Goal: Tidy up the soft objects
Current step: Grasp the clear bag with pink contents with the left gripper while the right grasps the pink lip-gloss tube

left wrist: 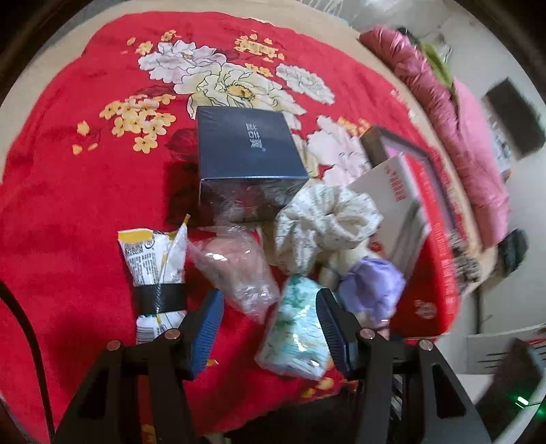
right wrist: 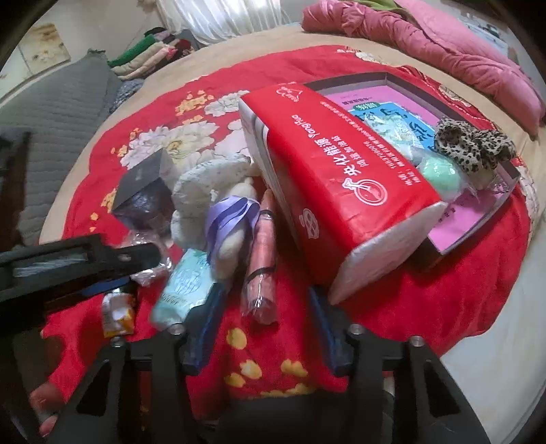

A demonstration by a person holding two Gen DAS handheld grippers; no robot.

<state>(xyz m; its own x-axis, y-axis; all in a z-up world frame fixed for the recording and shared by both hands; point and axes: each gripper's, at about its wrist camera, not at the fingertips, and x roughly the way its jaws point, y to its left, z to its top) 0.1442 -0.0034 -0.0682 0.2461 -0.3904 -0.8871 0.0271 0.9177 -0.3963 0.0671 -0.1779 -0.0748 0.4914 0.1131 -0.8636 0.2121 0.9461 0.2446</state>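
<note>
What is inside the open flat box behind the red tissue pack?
Inside the open flat box I see a leopard-print scrunchie, a mint green round thing and a blue-printed packet. The red tissue pack covers its near part.

Tissue pack (right wrist: 341, 191) leans on tray (right wrist: 477, 235); scrunchie (right wrist: 474, 150) in tray; box (left wrist: 249, 160) behind bagged items.

Daylight, soft and fairly even; source looks to be the bright curtained window (right wrist: 218, 17) at top of right wrist view, blown out white. Red blanket (left wrist: 68, 177) saturated. Short soft shadow left of the dark box (left wrist: 245, 150); glare on its wrapped front. Strong fisheye bending, dark vignette at the corners. Motion blur along right edge of left wrist view; left gripper (right wrist: 85, 263) smeared in right wrist view.
</note>
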